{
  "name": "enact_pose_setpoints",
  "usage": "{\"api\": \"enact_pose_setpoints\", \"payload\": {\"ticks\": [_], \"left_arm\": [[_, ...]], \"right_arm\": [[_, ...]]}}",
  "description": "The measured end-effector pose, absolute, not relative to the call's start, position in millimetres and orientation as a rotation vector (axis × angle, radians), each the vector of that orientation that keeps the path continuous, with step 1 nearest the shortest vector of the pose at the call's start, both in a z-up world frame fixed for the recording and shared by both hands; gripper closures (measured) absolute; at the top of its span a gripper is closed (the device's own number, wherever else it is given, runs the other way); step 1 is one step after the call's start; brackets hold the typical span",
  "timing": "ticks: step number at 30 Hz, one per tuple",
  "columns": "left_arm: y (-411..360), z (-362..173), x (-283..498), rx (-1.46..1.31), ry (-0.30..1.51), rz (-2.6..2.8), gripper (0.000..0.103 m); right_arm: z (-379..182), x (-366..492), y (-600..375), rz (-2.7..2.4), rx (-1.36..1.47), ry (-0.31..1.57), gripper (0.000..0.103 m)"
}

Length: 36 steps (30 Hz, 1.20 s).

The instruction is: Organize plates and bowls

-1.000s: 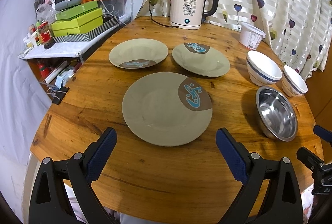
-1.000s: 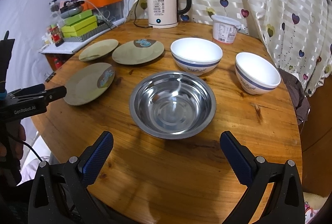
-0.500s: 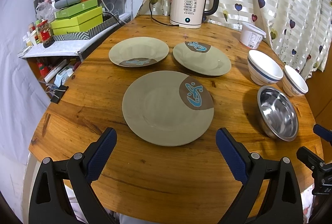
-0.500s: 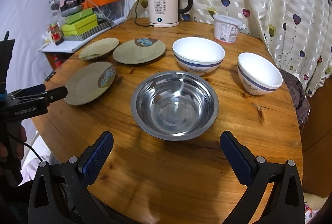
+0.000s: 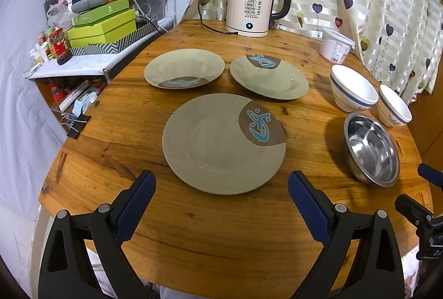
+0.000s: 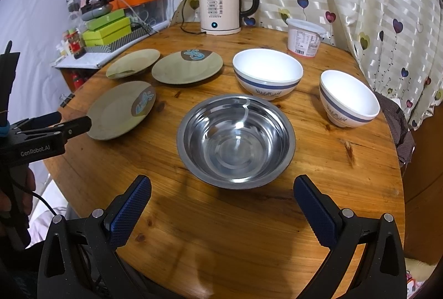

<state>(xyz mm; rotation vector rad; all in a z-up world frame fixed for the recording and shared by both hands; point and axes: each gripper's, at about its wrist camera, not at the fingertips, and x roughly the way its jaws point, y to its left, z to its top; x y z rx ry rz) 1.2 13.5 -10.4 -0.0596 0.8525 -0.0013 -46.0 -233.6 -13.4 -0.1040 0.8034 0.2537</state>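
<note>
Judging by the worktop (image 5: 221, 229), we have stacked nothing yet: three plates (image 5: 223, 143) lie apart on our left, one steel bowl (image 6: 236, 140) and two white bowls (image 6: 267, 73) sit separately on our right, while left gripper (image 5: 221, 197) and right gripper (image 6: 221, 202) hover wide, empty.

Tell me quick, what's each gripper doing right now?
Left gripper: open, empty, facing the nearest plate.
Right gripper: open, empty, facing the steel bowl.
</note>
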Motion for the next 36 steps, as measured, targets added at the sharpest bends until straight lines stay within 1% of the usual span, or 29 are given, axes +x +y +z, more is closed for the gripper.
{"api": "enact_pose_setpoints", "payload": {"ticks": [24, 36], "left_arm": [[16.3, -14.8, 4.1, -0.071, 0.865, 0.013, 0.006], [22.0, -11.5, 4.6, -0.082, 0.856, 0.000, 0.006]], "right_arm": [[-13.8, -45.8, -226.4, 0.261, -0.108, 0.803, 0.000], [-2.7, -36.7, -214.0, 0.292, -0.125, 0.782, 0.000]]}}
